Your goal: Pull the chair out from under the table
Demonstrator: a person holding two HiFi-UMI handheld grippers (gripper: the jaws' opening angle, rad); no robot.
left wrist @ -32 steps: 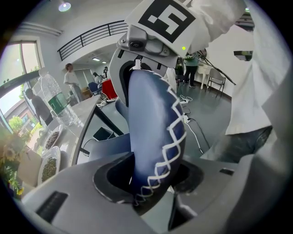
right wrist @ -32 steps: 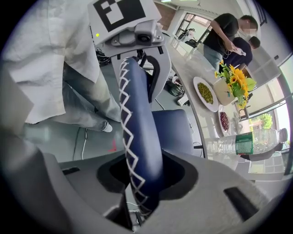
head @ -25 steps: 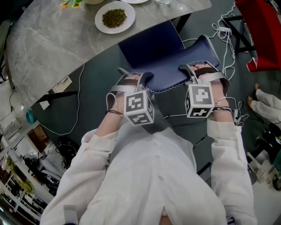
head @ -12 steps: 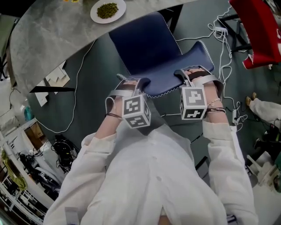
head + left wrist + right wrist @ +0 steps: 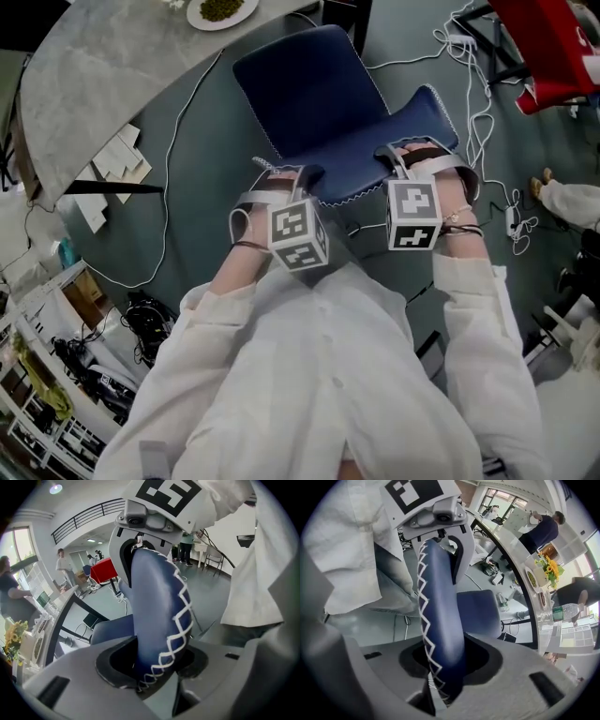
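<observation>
While the left gripper and right gripper each pinch the chair's back firmly between their fingers, the seat lies almost clear of the table at upper left. I judge the pull is in hand; next needs an even backward draw, minding the floor cables.

Soft, even daylight fills the head view, and shadows are faint. Both gripper views bulge like a fisheye and are black at the corners. In the left gripper view a window glares at nine o'clock and a ceiling lamp at eleven. In the right gripper view, bright panes sit at one o'clock. The chair blurs near the lens.
</observation>
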